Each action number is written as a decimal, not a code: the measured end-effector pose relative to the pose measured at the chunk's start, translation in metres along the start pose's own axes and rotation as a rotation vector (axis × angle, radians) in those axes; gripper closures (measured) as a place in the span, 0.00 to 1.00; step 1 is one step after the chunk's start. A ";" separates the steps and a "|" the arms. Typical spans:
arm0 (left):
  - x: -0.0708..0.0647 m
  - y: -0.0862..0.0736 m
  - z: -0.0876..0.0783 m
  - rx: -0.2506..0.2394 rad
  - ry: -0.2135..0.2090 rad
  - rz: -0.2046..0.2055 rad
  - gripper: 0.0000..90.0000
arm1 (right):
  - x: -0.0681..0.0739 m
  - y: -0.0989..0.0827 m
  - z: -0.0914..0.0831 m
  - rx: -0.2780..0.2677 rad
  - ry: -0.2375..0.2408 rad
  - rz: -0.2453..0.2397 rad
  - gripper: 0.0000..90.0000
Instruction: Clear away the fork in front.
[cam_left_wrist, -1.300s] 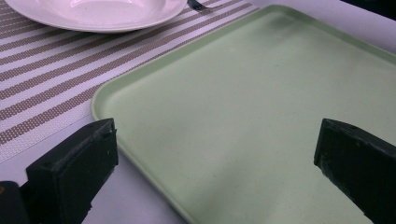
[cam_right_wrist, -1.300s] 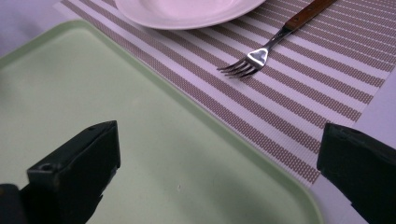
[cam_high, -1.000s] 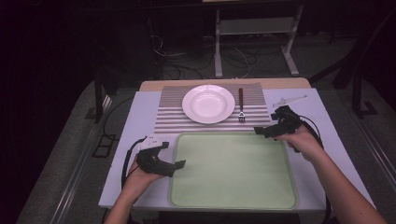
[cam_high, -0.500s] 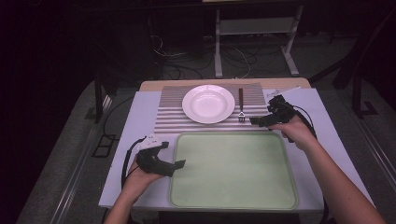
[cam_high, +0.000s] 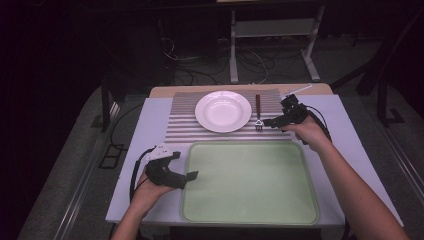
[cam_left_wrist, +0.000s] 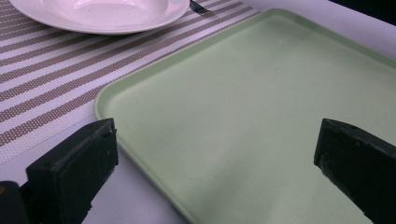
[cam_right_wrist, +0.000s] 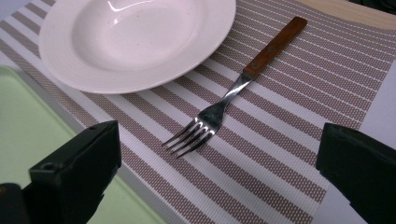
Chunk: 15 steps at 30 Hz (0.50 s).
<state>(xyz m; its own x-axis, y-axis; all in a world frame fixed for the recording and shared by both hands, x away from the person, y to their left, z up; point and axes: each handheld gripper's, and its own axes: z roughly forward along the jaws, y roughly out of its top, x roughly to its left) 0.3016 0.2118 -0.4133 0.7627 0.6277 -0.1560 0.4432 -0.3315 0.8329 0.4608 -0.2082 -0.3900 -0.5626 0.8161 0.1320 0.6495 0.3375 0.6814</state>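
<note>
The fork (cam_right_wrist: 233, 95) lies on the striped placemat (cam_right_wrist: 299, 140) right of the white plate (cam_right_wrist: 135, 39), centre frame in the right gripper view, which shows its wooden handle and bare mat around it. The right gripper (cam_high: 276, 121), jaws apart, hovers beside its tines. Lower left, the left gripper (cam_high: 186, 170), jaws apart, rests at the green tray's (cam_left_wrist: 261, 107) left rim.
</note>
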 end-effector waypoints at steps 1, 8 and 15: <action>0.000 0.000 0.000 -0.001 0.000 -0.001 0.00 | -0.001 0.003 0.003 0.005 -0.004 0.003 0.01; 0.000 0.000 0.000 -0.004 -0.001 -0.003 0.00 | -0.009 0.015 0.012 0.010 0.008 0.025 0.16; 0.000 0.000 0.000 -0.004 -0.002 -0.003 0.00 | -0.014 0.028 0.024 0.032 -0.024 0.033 0.19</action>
<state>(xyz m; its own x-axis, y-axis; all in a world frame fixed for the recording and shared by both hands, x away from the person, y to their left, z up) 0.3014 0.2118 -0.4132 0.7620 0.6276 -0.1596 0.4437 -0.3266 0.8345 0.4996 -0.1986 -0.3901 -0.5284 0.8380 0.1360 0.6838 0.3251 0.6532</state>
